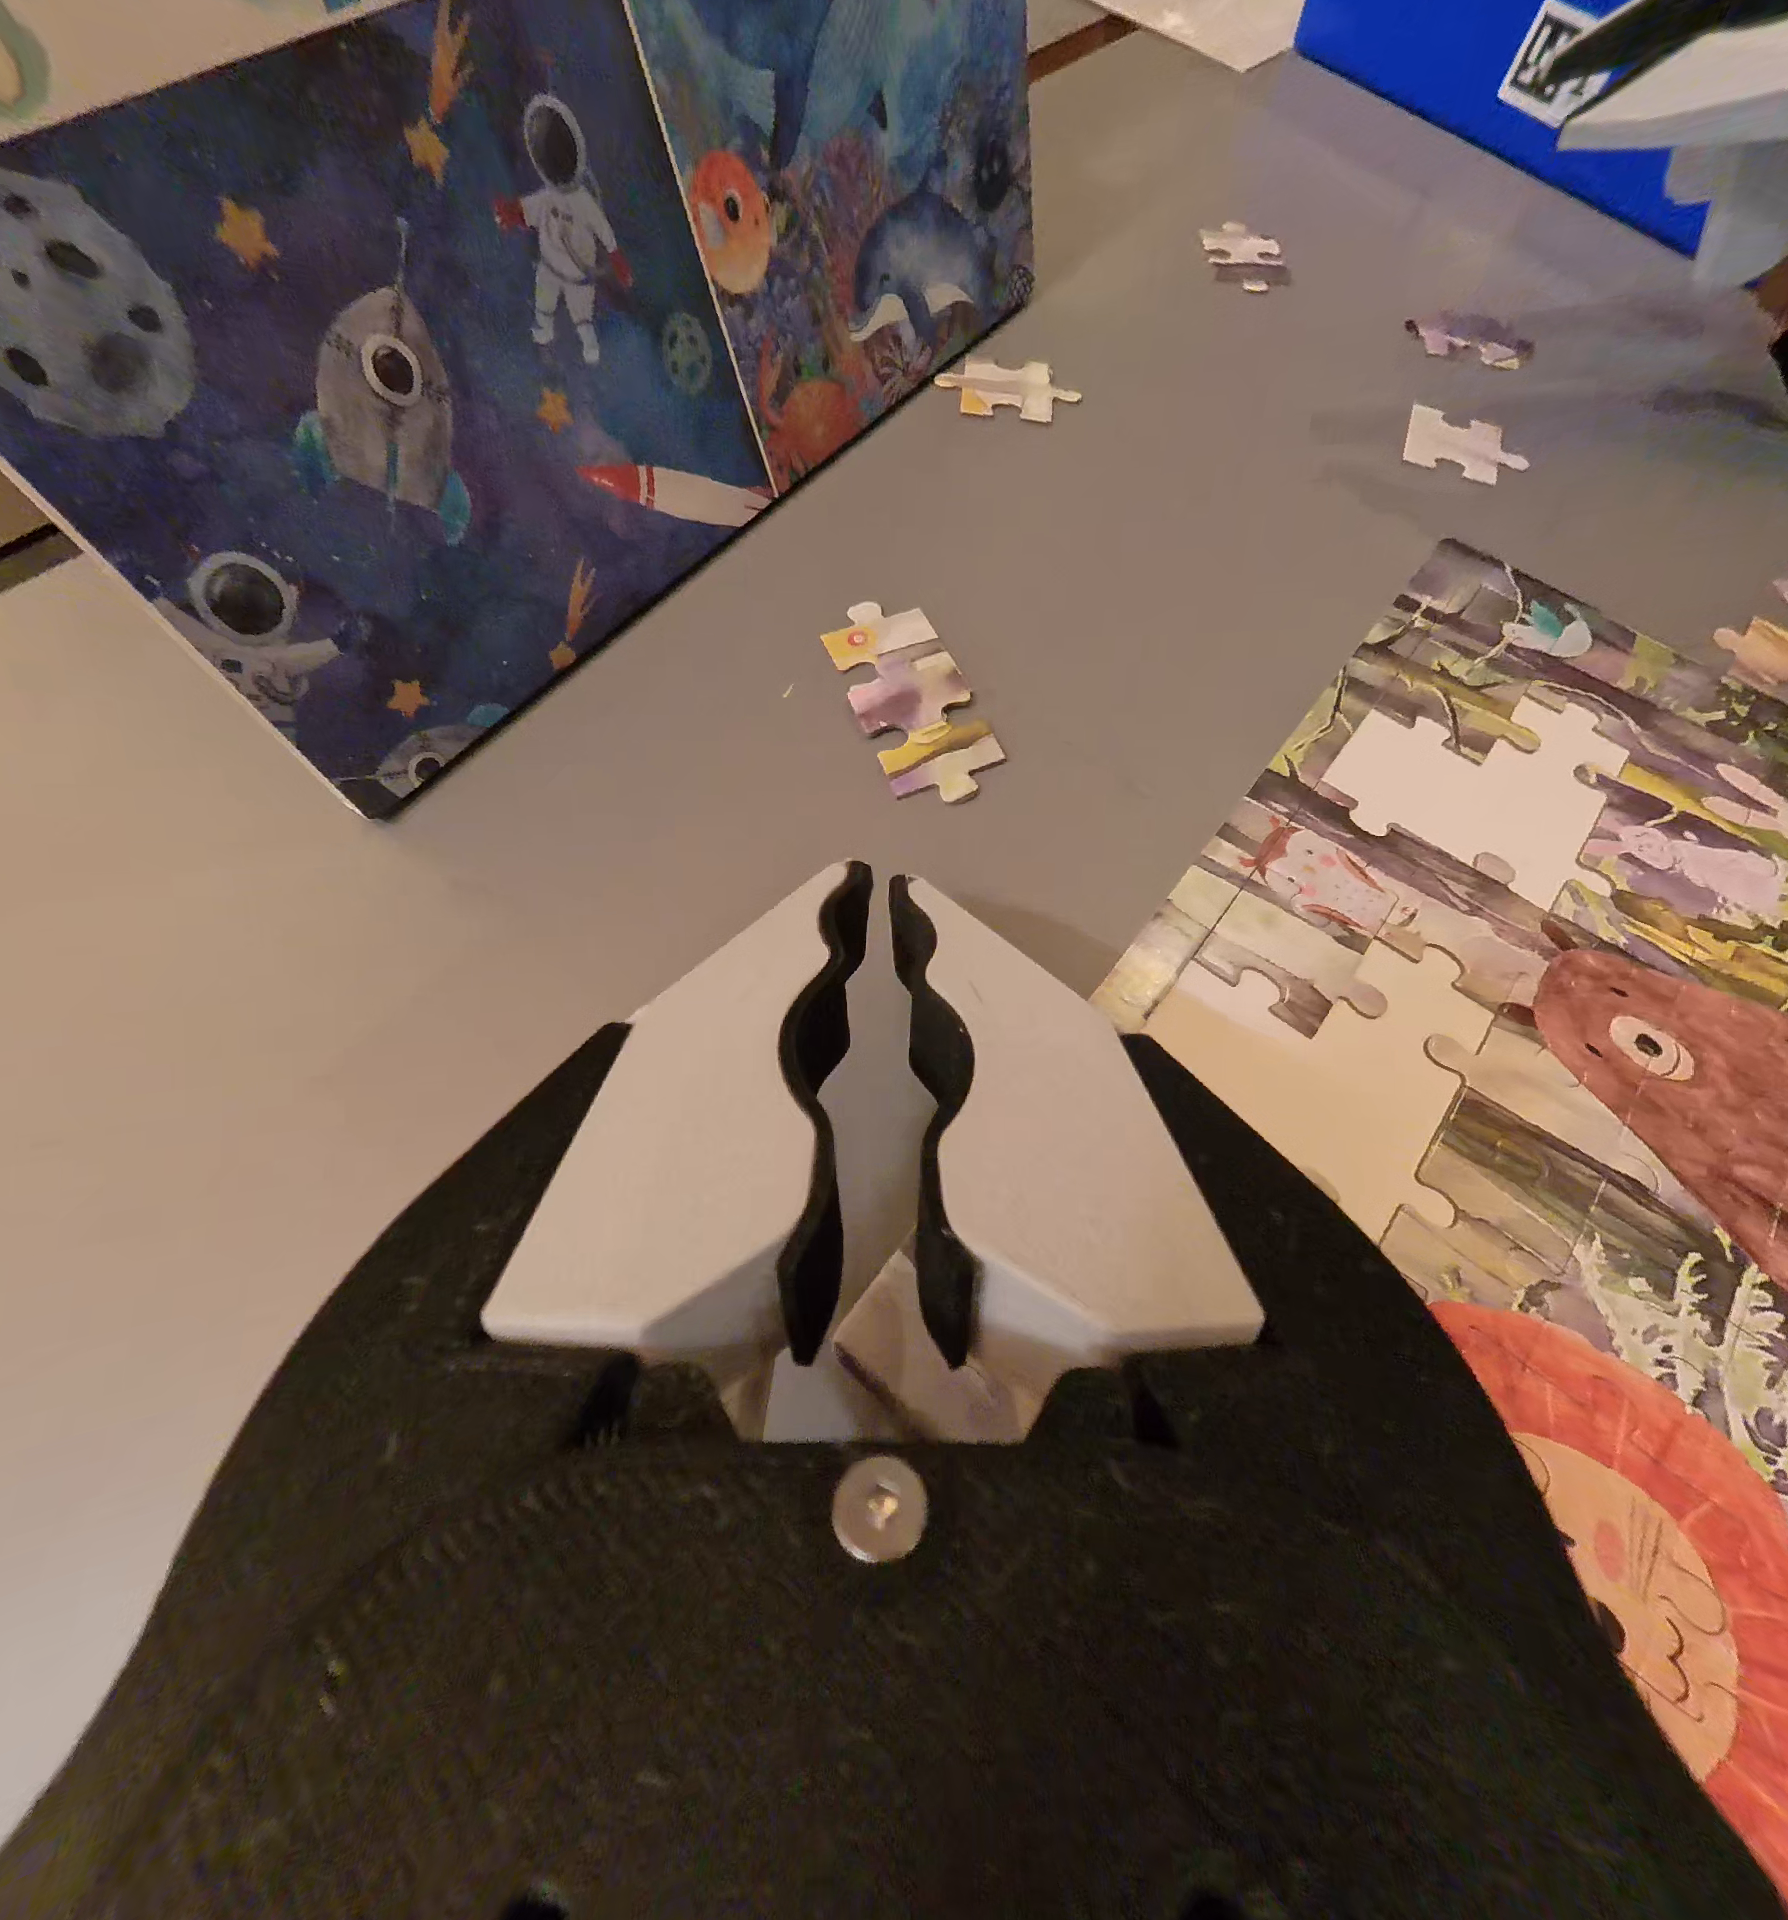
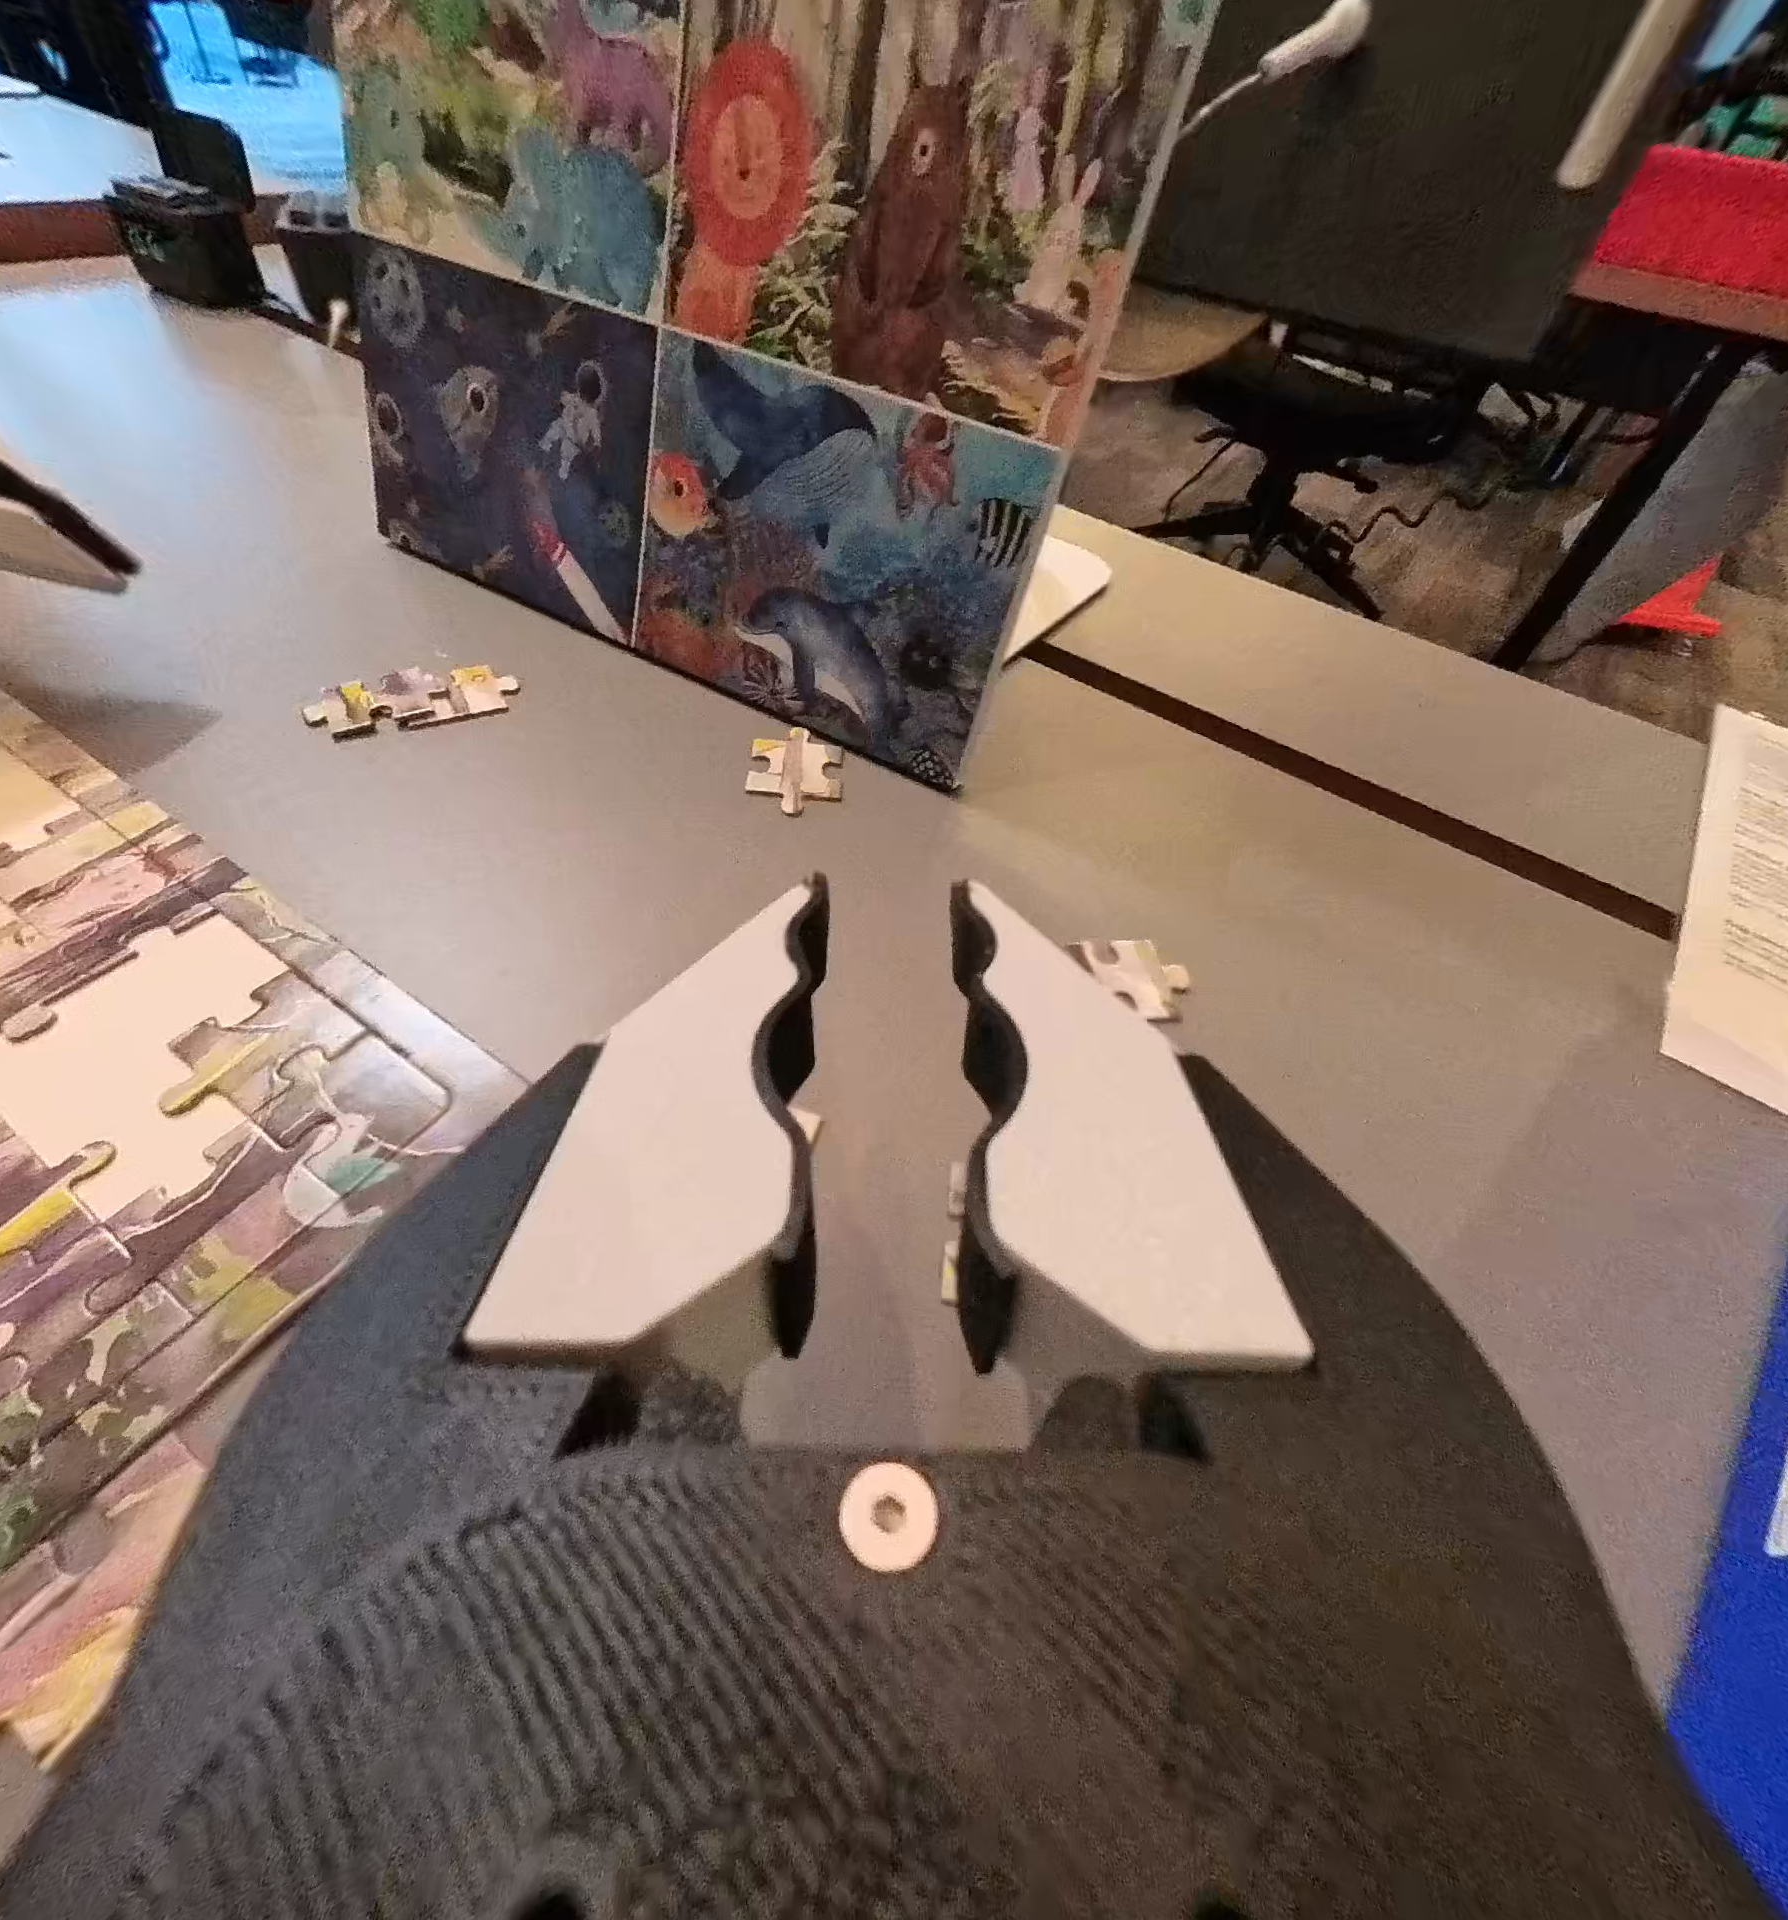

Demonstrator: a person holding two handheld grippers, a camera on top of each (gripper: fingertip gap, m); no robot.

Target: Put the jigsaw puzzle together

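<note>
The partly built animal puzzle [image 1: 1596, 1091] lies flat on the grey table, with white gaps in it; it also shows in the right wrist view [image 2: 142, 1195]. My left gripper [image 1: 879, 878] hovers just left of the puzzle's corner, its jaws almost closed on a pale puzzle piece [image 1: 900, 1361] that shows low between the fingers. My right gripper [image 2: 890, 894] is open above the table; bits of a loose piece [image 2: 957, 1190] peek out under its fingers. Another loose piece [image 2: 1129, 977] lies beside its right finger.
The picture-covered puzzle box [image 1: 350, 416] stands behind [image 2: 713, 468]. A strip of three joined pieces [image 1: 911, 701] and single pieces [image 1: 1009, 390] [image 1: 1461, 442] lie on the table. A blue box [image 2: 1783, 1558] and a paper sheet [image 2: 1763, 914] sit right. Spacing between my two grippers at the tips: around 30 cm.
</note>
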